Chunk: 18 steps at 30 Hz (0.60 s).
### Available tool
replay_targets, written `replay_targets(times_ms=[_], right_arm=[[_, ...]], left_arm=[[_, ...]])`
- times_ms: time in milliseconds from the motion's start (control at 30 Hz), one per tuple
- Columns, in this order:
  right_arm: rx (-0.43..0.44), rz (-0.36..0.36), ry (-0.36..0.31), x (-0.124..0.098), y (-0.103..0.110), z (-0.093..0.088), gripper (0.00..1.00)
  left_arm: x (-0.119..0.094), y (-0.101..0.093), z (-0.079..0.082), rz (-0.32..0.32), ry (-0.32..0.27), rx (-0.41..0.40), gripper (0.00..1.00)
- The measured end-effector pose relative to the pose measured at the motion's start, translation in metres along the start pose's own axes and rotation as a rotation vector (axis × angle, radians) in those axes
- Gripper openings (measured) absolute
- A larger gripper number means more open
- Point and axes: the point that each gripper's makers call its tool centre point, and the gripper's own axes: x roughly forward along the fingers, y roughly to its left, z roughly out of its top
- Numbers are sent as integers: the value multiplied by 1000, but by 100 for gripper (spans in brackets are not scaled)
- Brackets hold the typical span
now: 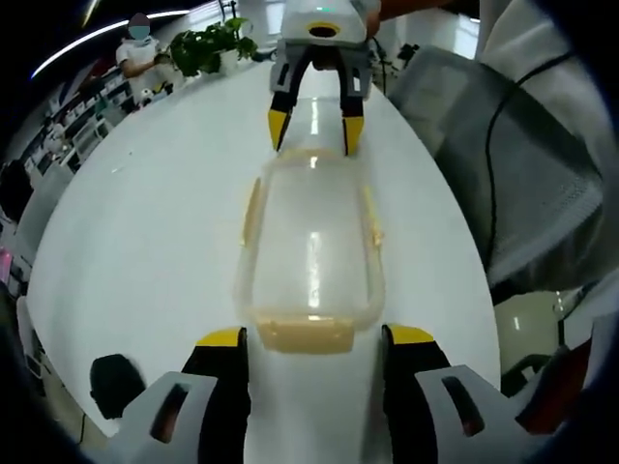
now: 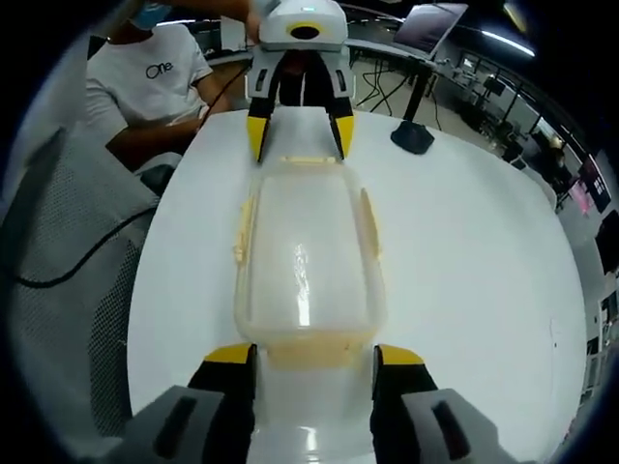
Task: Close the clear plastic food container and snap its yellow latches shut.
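Observation:
A clear plastic food container [image 1: 309,242] lies lengthwise on the white table with its lid resting on top. Pale yellow latches run along its long sides [image 1: 251,208] and across its ends [image 1: 305,333]. My left gripper [image 1: 315,336] is open, its yellow-tipped jaws standing either side of the near end latch without touching it. At the far end my right gripper [image 1: 314,130] is open too, jaws astride that end. In the right gripper view the same container [image 2: 305,261] stretches from my right gripper [image 2: 315,354] to the left gripper [image 2: 298,135].
The round white table [image 1: 145,222] drops off close by on the right. A grey mesh chair [image 1: 503,164] stands beside it, with a person in a white T-shirt [image 2: 145,77]. A potted plant [image 1: 208,43], a black stand base [image 2: 414,135] and a small black object [image 1: 116,382] are nearby.

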Motion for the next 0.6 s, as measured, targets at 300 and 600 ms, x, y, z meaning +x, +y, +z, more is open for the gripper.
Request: replay_targets(times_ms=[300,600], right_arm=[[-76,13,5,1,2,1,41],[-96,24,36,4,4,1,37]], left_arm=[[3,1,-6,0,19,15,49],[6,2,-5,0,22,26,44]])
